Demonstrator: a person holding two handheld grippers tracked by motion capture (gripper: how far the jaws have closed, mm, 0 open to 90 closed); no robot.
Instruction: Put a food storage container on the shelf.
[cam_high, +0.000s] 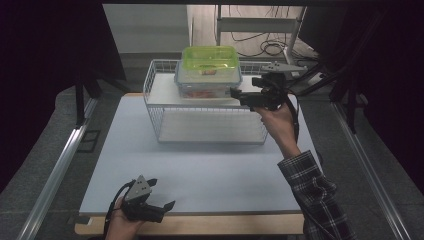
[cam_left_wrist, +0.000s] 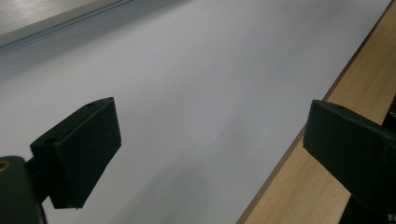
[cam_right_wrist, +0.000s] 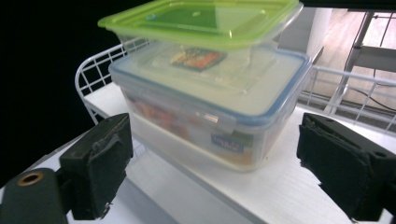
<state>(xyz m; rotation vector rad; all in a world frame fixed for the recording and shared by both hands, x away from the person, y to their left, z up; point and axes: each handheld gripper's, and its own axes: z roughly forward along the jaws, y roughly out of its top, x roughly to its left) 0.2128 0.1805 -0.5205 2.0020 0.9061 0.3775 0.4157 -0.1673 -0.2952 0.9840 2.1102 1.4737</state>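
Hovering just beside the stacked boxes, the right tool has its jaws spread wide with nothing between them. A clear plastic box with a lime-green lid sits on top of a larger clear box with a blue-rimmed lid, both on the top shelf of a white wire rack at the far side of the pale grey surface. Near the front edge, the left tool rests released, gripping nothing.

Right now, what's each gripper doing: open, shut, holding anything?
Left gripper: open, empty, above the table's near edge.
Right gripper: open, holding nothing, aimed at the blue-rimmed container under the green-lidded container.
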